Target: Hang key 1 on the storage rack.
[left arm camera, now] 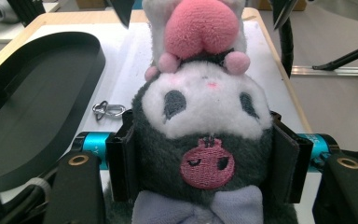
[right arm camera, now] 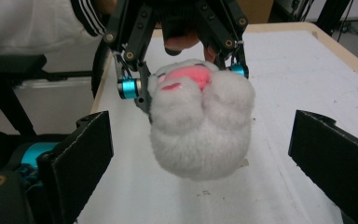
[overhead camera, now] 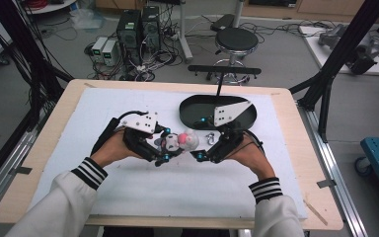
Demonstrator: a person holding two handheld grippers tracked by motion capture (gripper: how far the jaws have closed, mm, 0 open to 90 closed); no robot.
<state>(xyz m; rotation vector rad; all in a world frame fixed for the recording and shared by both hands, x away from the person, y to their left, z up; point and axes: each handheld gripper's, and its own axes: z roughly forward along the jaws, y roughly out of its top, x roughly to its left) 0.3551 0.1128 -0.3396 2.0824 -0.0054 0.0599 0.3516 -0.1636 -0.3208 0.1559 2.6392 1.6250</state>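
1. High view, frame centre — left gripper clenches the plush toy above the white mat.
2. Right gripper gapes, gripping nothing — toy just ahead.
3. Black tray seems the likely destination; transfer looks undone.

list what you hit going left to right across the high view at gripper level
left hand → left gripper → plush toy → metal clip → right gripper → right hand

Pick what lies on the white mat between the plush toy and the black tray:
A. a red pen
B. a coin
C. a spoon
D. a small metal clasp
D: a small metal clasp lies on the white mat, between the plush toy and the black tray.
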